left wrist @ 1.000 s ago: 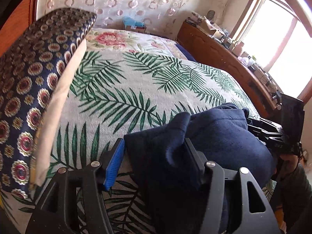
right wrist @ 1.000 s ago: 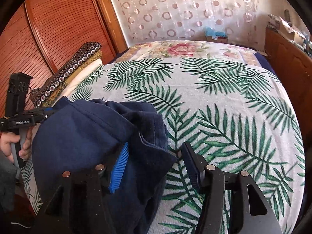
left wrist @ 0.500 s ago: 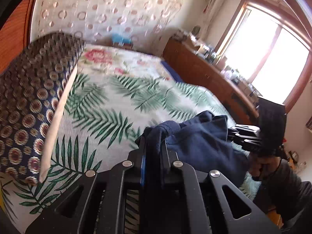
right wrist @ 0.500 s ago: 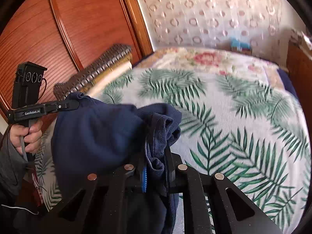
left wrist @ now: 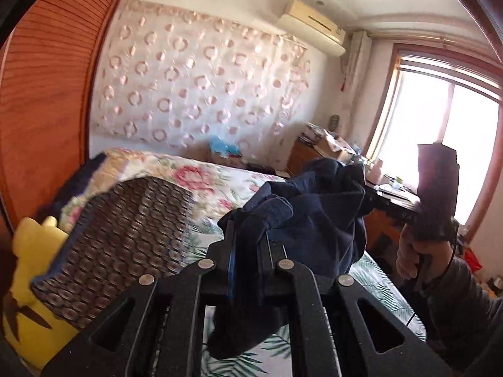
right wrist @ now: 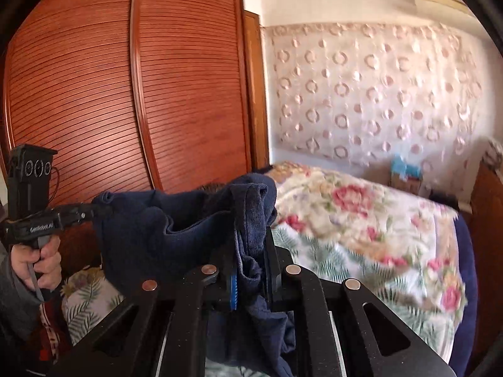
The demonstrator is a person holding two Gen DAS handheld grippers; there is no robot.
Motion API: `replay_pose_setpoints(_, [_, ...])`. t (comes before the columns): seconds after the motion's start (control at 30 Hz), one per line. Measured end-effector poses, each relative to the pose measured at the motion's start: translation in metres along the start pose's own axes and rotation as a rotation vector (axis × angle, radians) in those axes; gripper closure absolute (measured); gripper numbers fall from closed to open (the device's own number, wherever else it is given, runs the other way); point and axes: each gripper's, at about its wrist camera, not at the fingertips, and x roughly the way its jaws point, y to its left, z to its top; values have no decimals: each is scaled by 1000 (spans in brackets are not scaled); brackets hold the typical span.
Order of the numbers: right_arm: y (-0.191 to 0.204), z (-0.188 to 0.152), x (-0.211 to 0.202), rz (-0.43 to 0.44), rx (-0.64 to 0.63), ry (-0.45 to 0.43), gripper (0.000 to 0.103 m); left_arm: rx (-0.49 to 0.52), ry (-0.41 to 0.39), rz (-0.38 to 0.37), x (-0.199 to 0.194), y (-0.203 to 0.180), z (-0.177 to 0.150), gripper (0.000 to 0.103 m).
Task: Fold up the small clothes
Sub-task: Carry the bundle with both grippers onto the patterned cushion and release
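Observation:
A dark navy garment point(left wrist: 317, 220) hangs in the air above the bed, stretched between my two grippers. My left gripper point(left wrist: 248, 245) is shut on one bunched edge of it; its blue pad shows beside the cloth. In the right wrist view the same navy garment point(right wrist: 163, 226) sags leftward from my right gripper point(right wrist: 250, 251), which is shut on the other edge. Each view shows the opposite gripper: my right gripper point(left wrist: 364, 199) held by a hand at the right, my left gripper point(right wrist: 94, 212) held by a hand at the left. The garment's lower part is hidden behind the gripper bodies.
The bed point(right wrist: 361, 235) carries a palm-leaf and floral cover. A patterned folded quilt point(left wrist: 125, 235) and a yellow plush toy point(left wrist: 28, 282) lie at its left side. A wooden wardrobe point(right wrist: 125, 94) stands behind, a wooden cabinet point(left wrist: 308, 154) and window point(left wrist: 446, 144) at the right.
Both grippers closed on the navy garment's edges and lifted it off the bed. Both views tilted up, from the bedspread to the wall and wardrobe.

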Motion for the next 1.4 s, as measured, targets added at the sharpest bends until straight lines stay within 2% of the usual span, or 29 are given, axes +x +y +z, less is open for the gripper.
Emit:
replay_pose_setpoints(0.1, [13,33,43,19,-62,1,91,-20,-24,66,-5,23,2,93])
replay_pose_setpoints(0.23, [27,63,123,62,-111,38,91,-118,-45,160,2,76,-8,93])
replay_pose_setpoints(0.27, [30,70,156,65,-132,55,91,-146,-44,181,3,88,-13,93])
replay_pose_setpoints(0.37, [46,80,221,84,-171,102,91,-247,-4,272,13,128,-35,93])
replay_pose_setpoints(0.47, [66,82,288,105,-176,162,91,-321,13,305,16,151,-56,93])
replay_pose_setpoints(0.53, [74,89,315,137,-186,172,91,-342,15,324,16,157,-67,93])
replay_pose_setpoints(0.63, [79,91,337,137,-202,208,88,-343,40,349,22,156,-75,93])
replay_pose_setpoints(0.67, [78,94,342,102,-210,214,85,-344,42,350,22,156,-76,93])
replay_pose_setpoints(0.73, [69,101,331,6,-232,167,71,-325,44,353,20,149,-77,93])
replay_pose_setpoints(0.77, [60,105,328,-30,-203,144,68,-317,46,355,21,148,-76,93])
replay_pose_setpoints(0.83, [48,107,320,-16,-135,139,65,-304,48,366,17,147,-75,93])
replay_pose_setpoints(0.9, [44,103,312,10,-143,138,65,-299,49,365,15,148,-75,92])
replay_pose_setpoints(0.97, [43,92,309,34,-150,136,65,-288,56,375,12,148,-75,86])
replay_pose_setpoints(1.03, [43,74,310,115,-121,171,65,-261,53,387,8,145,-74,79])
replay_pose_setpoints(1.1, [50,56,309,114,-121,203,65,-235,45,397,1,142,-72,61])
replay_pose_setpoints(1.2, [52,35,339,97,-134,258,65,-186,31,402,-9,133,-69,32])
replay_pose_setpoints(1.23, [49,30,352,89,-139,285,65,-157,26,411,-12,127,-68,19])
replay_pose_setpoints(1.3, [41,34,370,89,-94,311,65,-117,9,427,-19,118,-67,18])
replay_pose_setpoints(1.4, [31,47,367,86,-30,276,65,-70,8,432,-26,106,-65,17])
